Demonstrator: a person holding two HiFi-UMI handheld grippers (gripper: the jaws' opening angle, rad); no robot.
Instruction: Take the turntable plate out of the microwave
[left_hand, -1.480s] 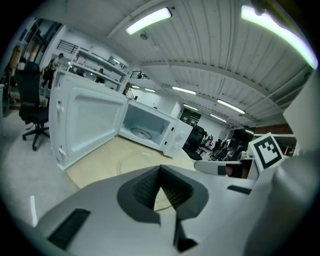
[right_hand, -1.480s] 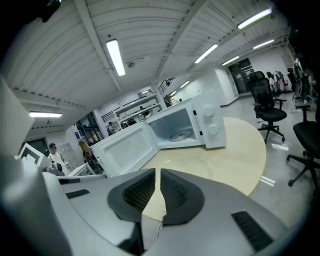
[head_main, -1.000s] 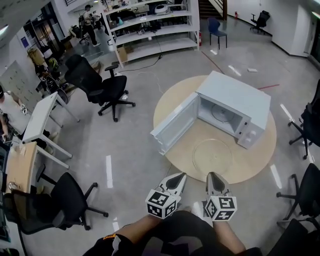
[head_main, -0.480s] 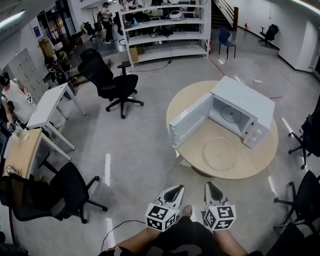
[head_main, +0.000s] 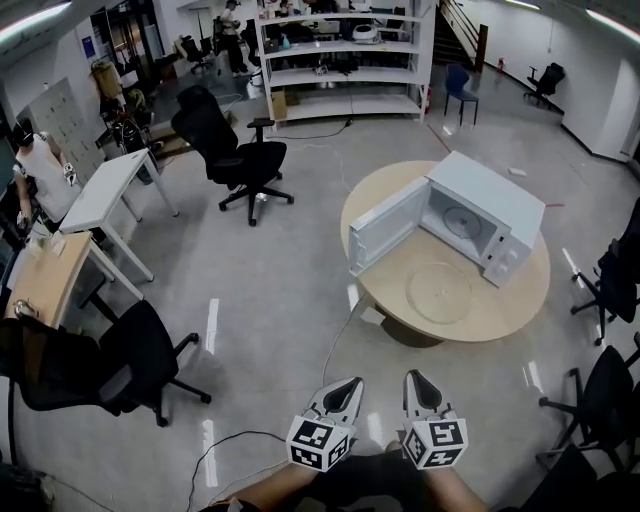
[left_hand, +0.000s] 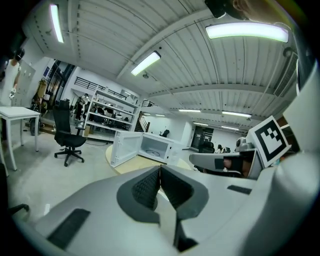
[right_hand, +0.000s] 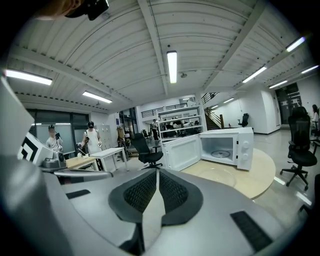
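Compared with a second ago, the round worktop (head_main: 520, 300) now lies well apart from both tongs, with a wide stretch of grey floor (head_main: 280, 300) between them. Earlier its edge sat just beyond their tips; the view has drawn back and more of the room shows. The turntable plate (head_main: 440, 292) has not moved: it lies flat on the worktop, outside and just in front of the microwave (head_main: 495, 205), whose door (head_main: 385, 232) stands swung wide as before. The left tongs (head_main: 349, 384) and right tongs (head_main: 413, 379) hang side by side at the bottom of the head view. Each is clenched, its ribbed pads pressed together with nothing between them, as each gripper view shows plainly. Only the head view gives the floor layout from above, with a pale cable (head_main: 335, 345) trailing across the floor from under the worktop toward the tongs. The gripper views look level across the room and take in the ribbed ceiling and its strip lights. The left gripper view catches the right tongs' marker cube (left_hand: 270, 140) at its right edge. The right gripper view shows the plate only as a faint rim on the worktop in front of the open cavity. Counted: two tongs, one microwave, one plate, one round worktop, four black office chairs (head_main: 235, 150) on the near floor, and one blue chair (head_main: 460, 82) by the shelving (head_main: 340, 60).
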